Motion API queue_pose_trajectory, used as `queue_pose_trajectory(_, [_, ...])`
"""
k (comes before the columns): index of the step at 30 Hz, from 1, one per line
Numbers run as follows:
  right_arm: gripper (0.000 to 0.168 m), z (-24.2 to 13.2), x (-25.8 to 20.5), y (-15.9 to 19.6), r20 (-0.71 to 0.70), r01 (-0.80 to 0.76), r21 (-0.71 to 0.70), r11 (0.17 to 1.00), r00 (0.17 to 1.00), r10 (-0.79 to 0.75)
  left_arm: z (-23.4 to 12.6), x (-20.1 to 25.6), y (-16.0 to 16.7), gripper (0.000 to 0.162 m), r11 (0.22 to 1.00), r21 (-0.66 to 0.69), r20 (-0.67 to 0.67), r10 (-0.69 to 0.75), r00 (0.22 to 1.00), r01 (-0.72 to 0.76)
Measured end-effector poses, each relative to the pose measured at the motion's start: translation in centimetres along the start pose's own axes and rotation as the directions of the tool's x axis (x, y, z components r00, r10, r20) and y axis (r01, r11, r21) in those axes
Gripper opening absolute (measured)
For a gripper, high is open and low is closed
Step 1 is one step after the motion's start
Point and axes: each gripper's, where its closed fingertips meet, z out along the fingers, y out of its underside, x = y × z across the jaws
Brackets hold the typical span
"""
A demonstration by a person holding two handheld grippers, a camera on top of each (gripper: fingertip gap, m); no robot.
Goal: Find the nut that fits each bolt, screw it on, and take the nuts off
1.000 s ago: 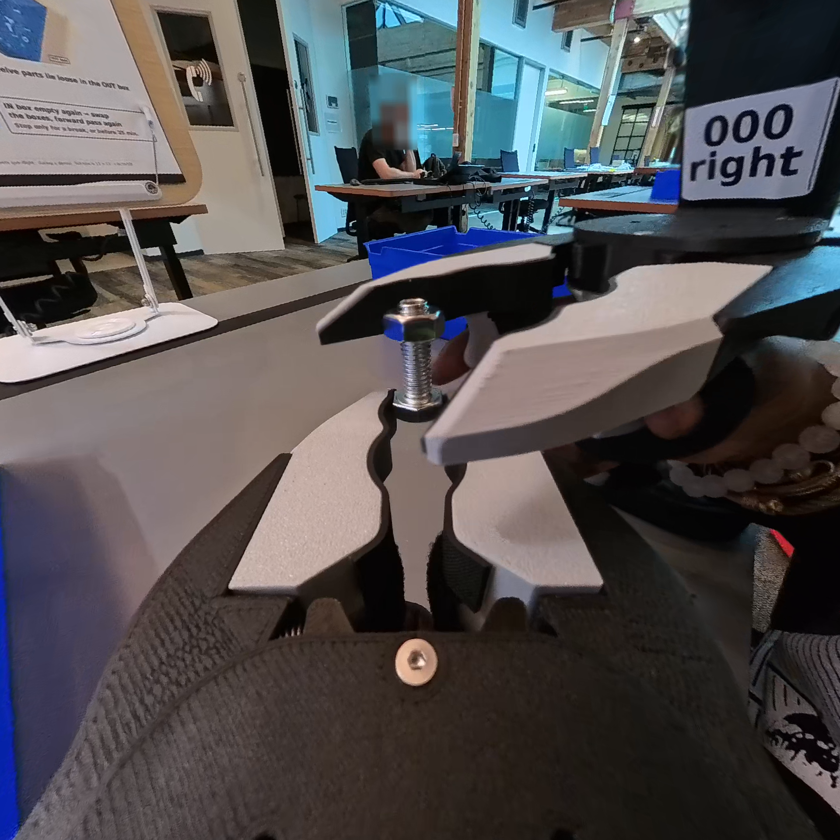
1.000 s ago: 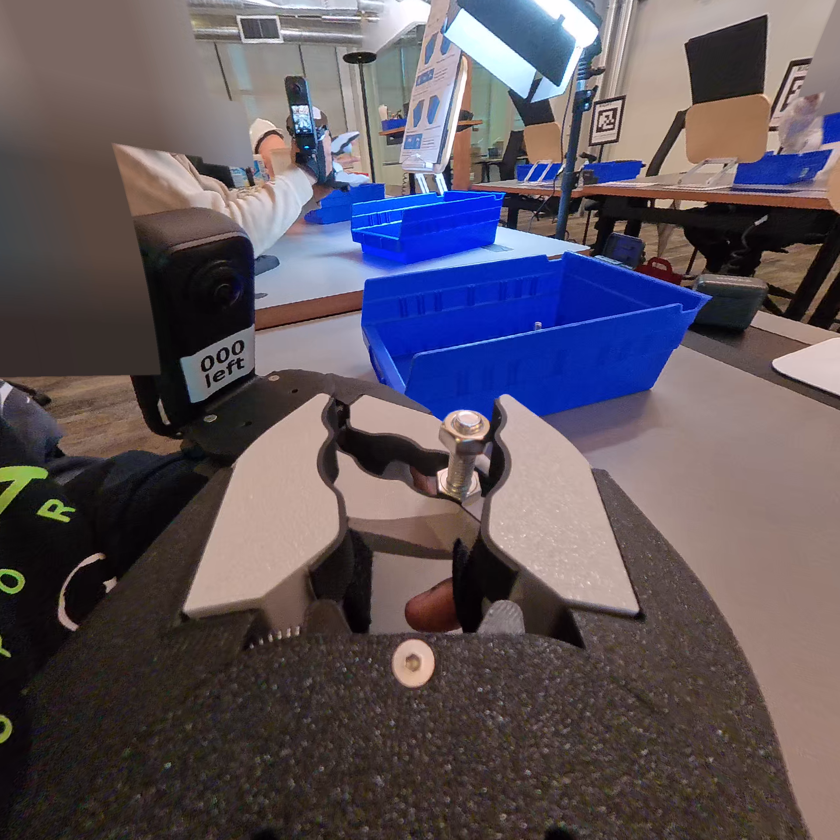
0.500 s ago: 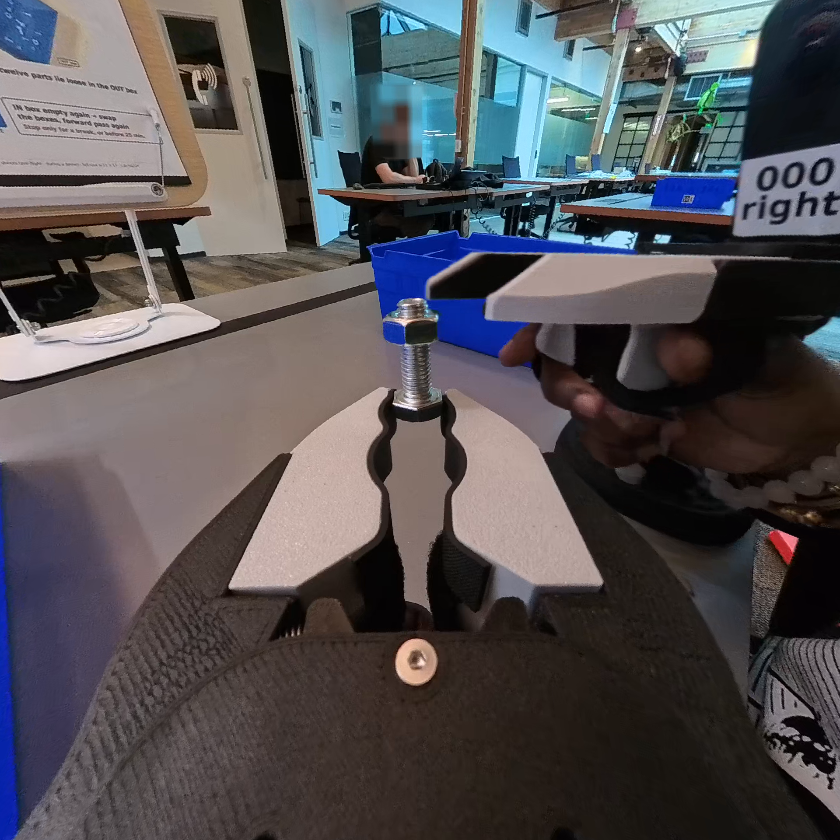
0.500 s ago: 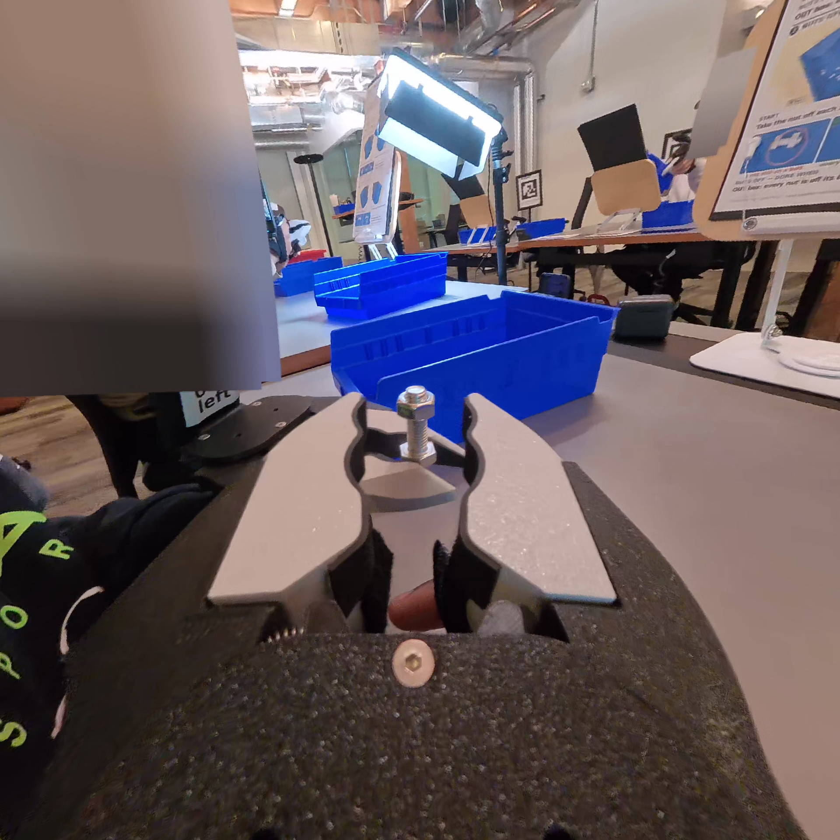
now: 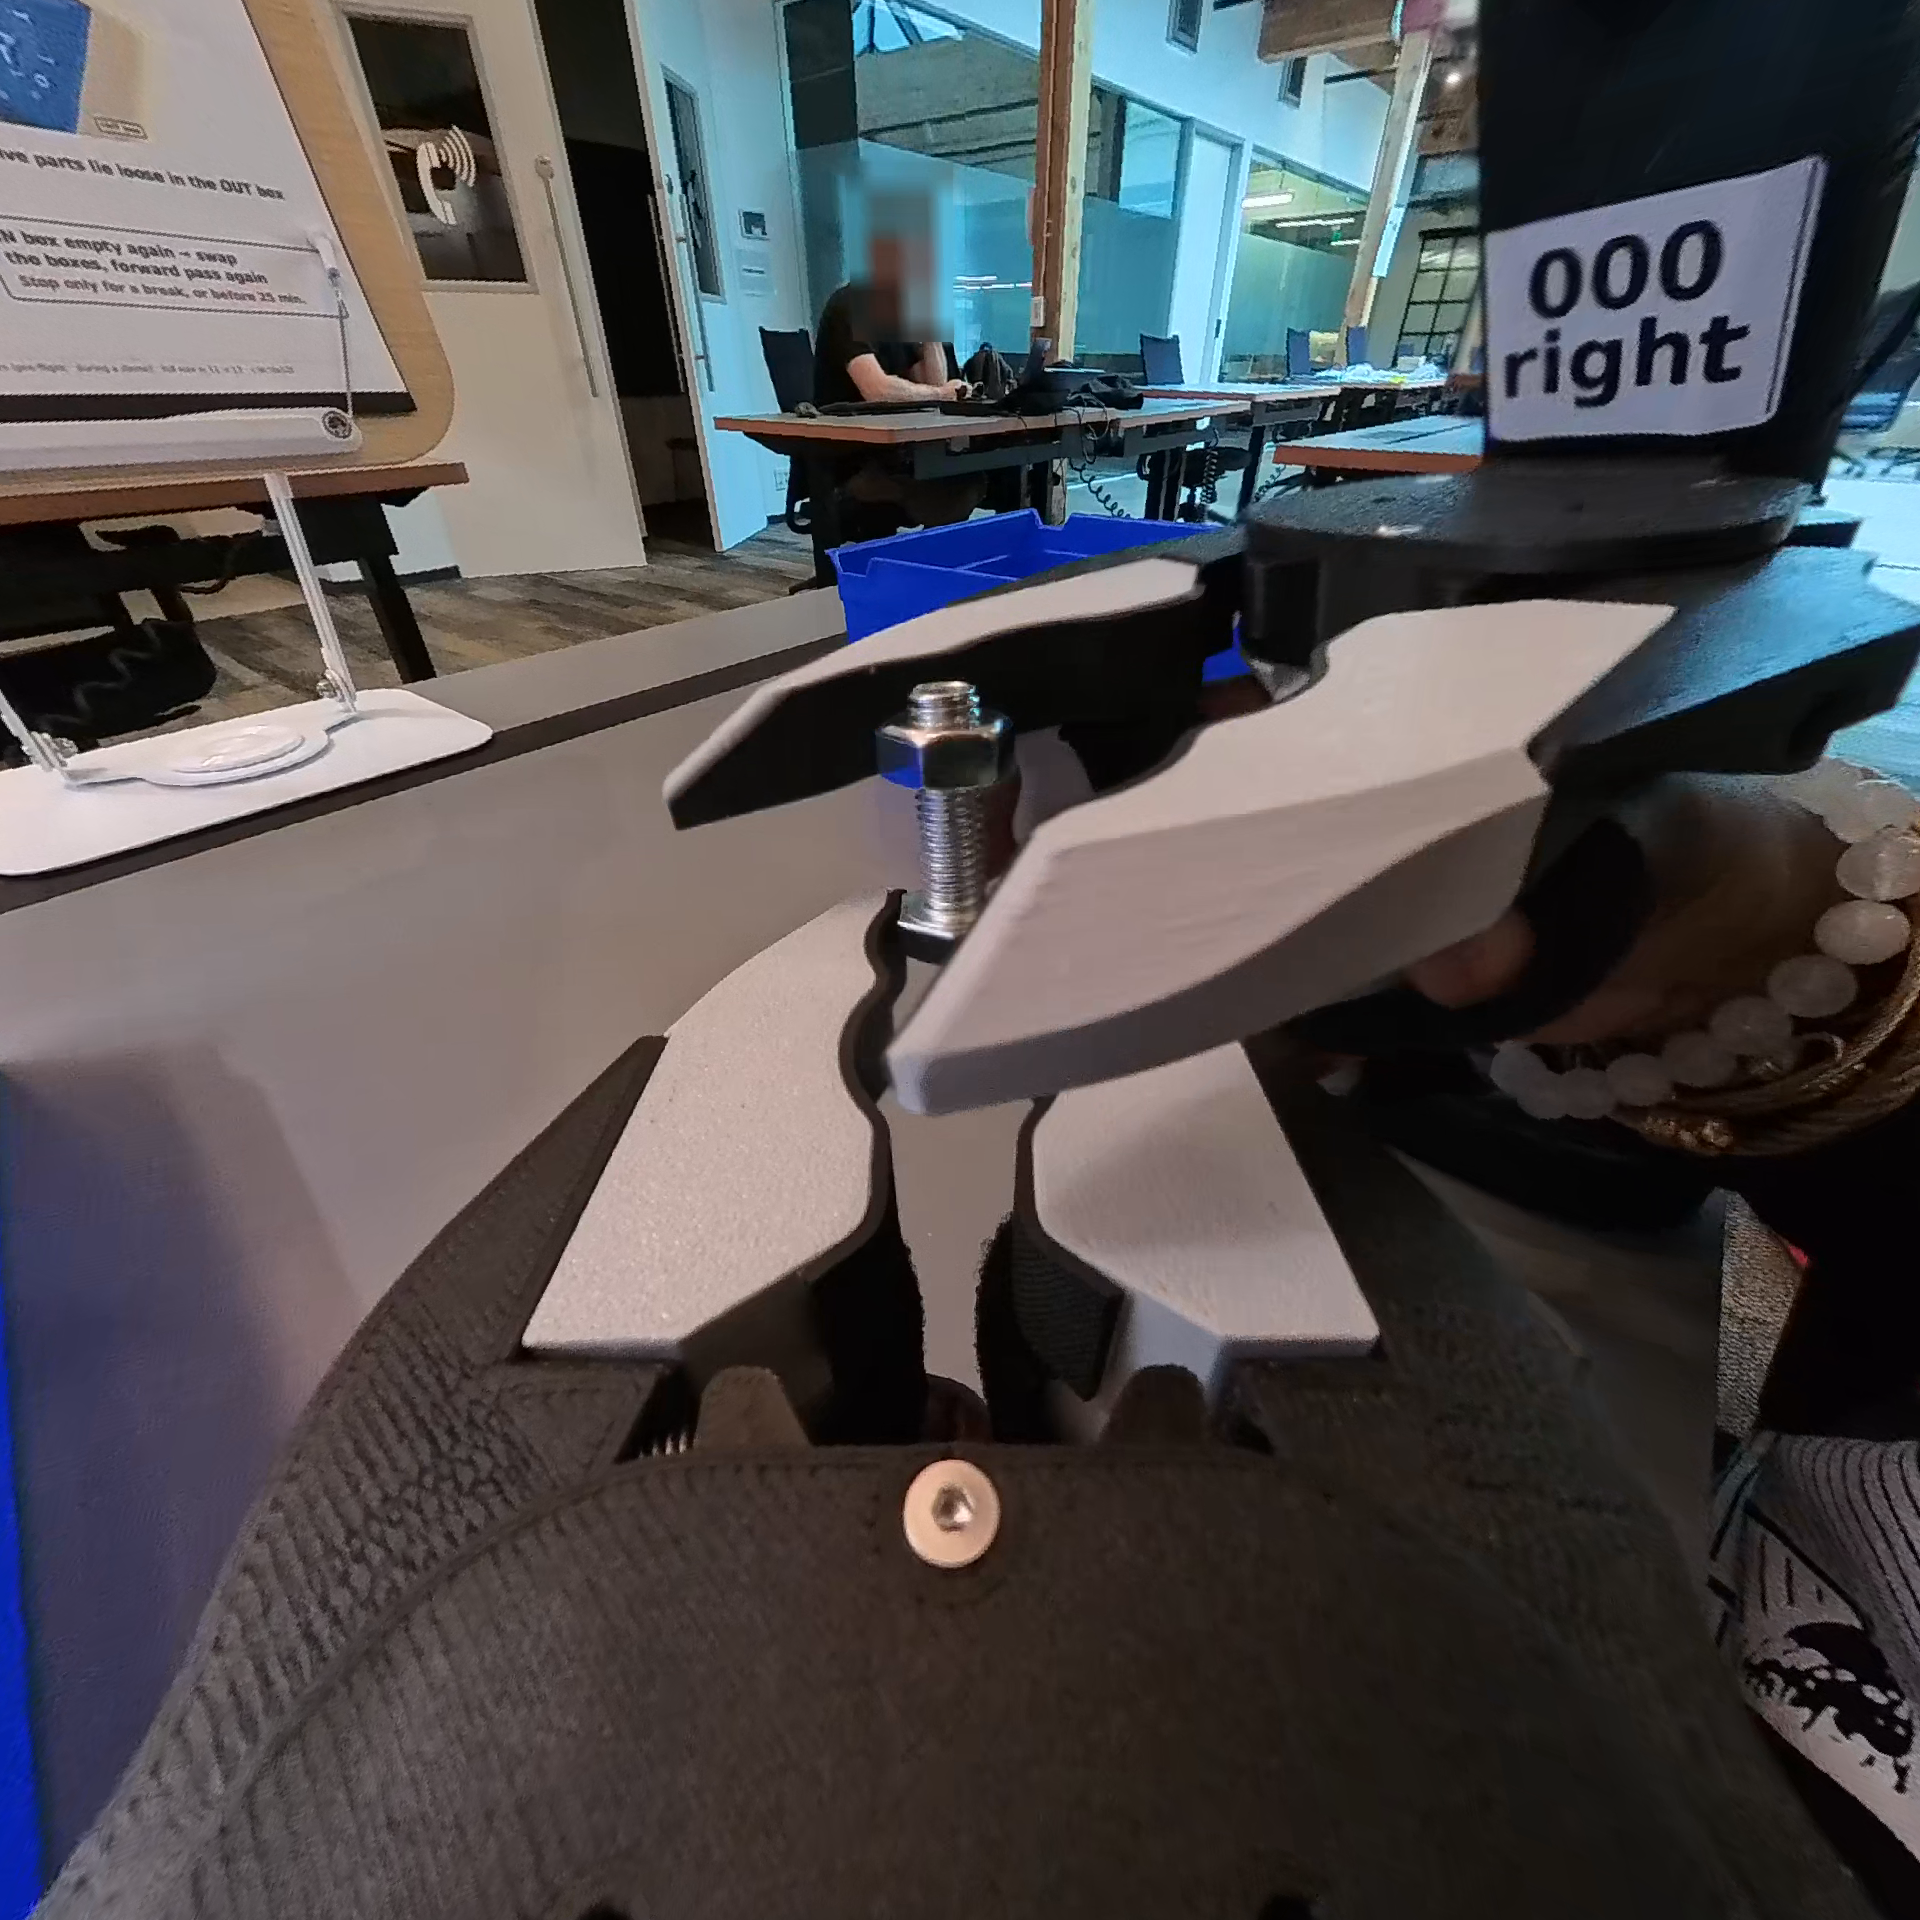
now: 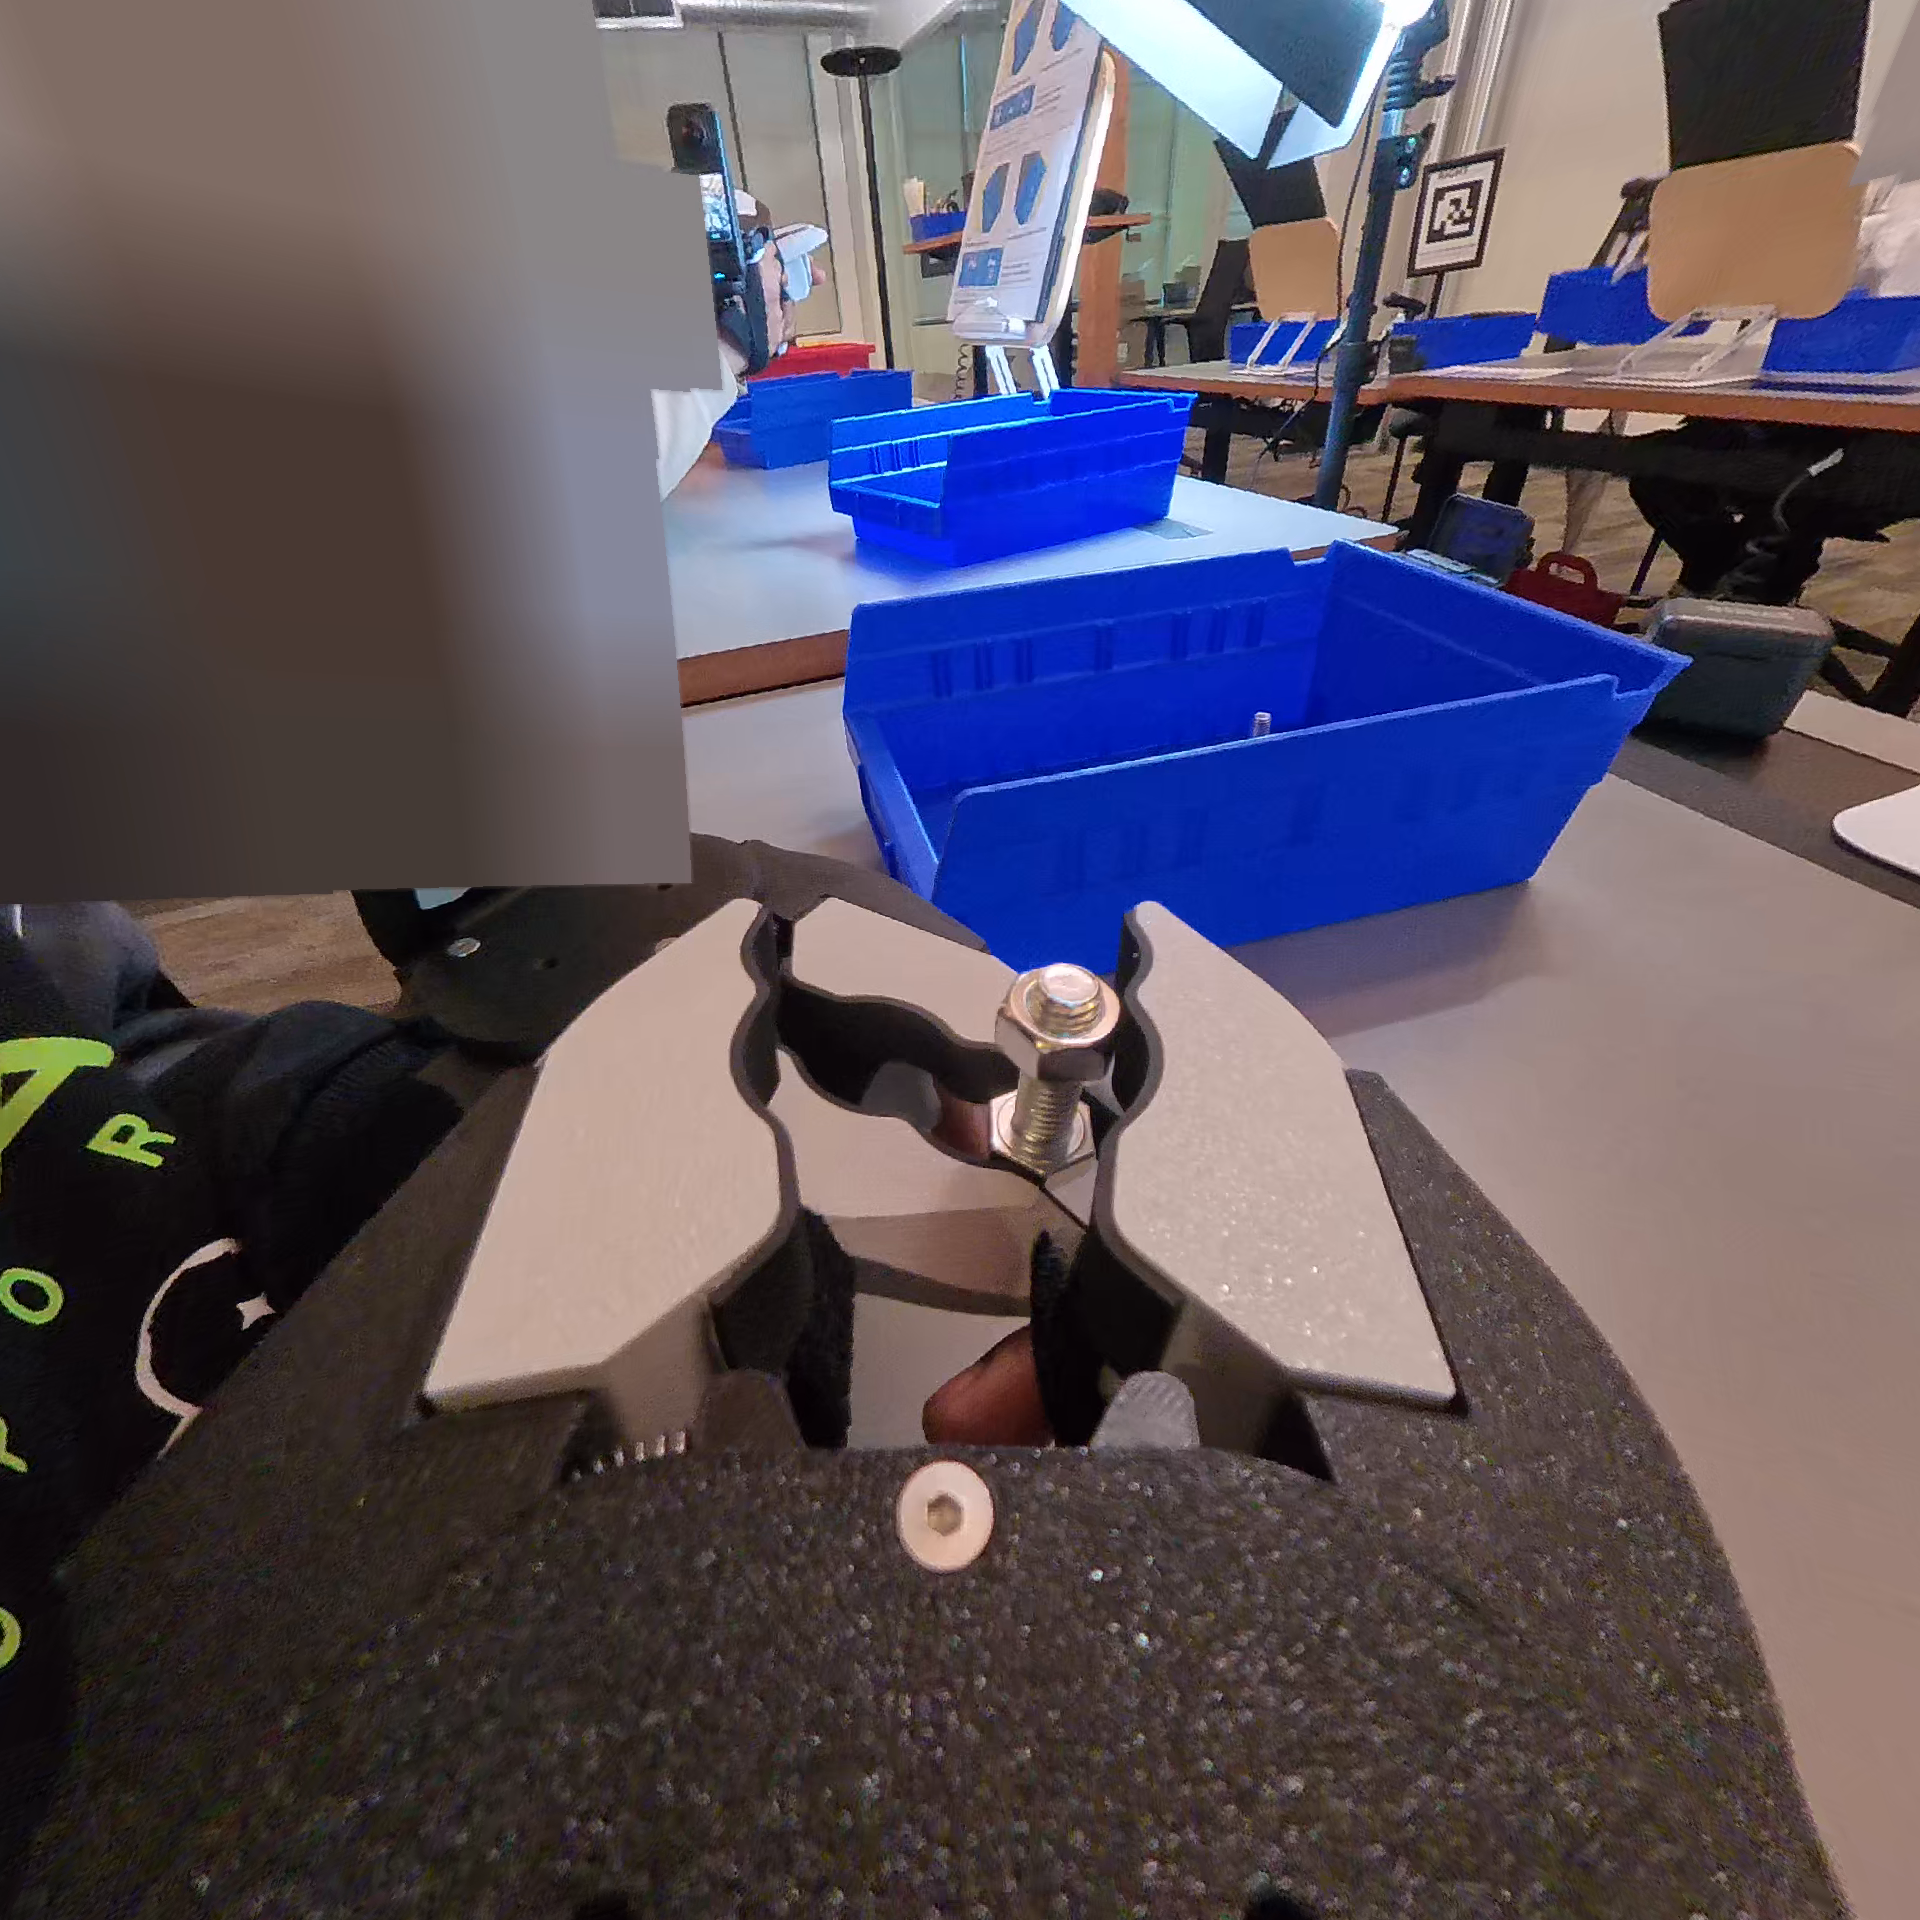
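Risk: the nut (image 5: pixel 943 746) sits at the very top of the thread, so a tilted turn could, I judge, cross-thread it or pop it off onto the grey counter (image 5: pixel 364 935).
Second risk: only the right-hand finger appears to touch the nut in the right wrist view; a one-sided bite may slip off the hex flats.
Third risk: if the lower grip loosens, the whole bolt (image 5: pixel 951 862) would probably spin instead of the nut.
Left gripper (image 5: pixel 940 951): jaws clenched on the bolt's hex head, holding it upright with the thread pointing up.
Right gripper (image 6: pixel 951 1023): jaws spread around the nut, not yet clamped on it.
Bolt look: bright zinc-plated steel, fully threaded shank, tip showing just above the nut.
Nut look: shiny hex nut, well above the head.
Nearby: a blue bin (image 6: pixel 1247 831) stands on the counter beyond the grippers.
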Motion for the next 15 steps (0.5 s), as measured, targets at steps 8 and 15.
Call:
queue_pose_trajectory(8, [0.062, -1.7, -0.1, 0.1, -0.066, -0.005, 0.036, 0.999, 0.998, 0.008, 0.0, -0.2, -0.1, 0.019, 1.000, 0.005, 0.012, -0.003, 1.000, 0.003])
queue_pose_trajectory(15, [0.027, -4.4, -0.5, -0.1, -0.107, -0.025, 0.105, 0.994, 0.994, 0.036, -0.1, -0.3, -0.1, 0.019, 1.000, 0.008, 0.014, -0.012, 1.000, 0.012])
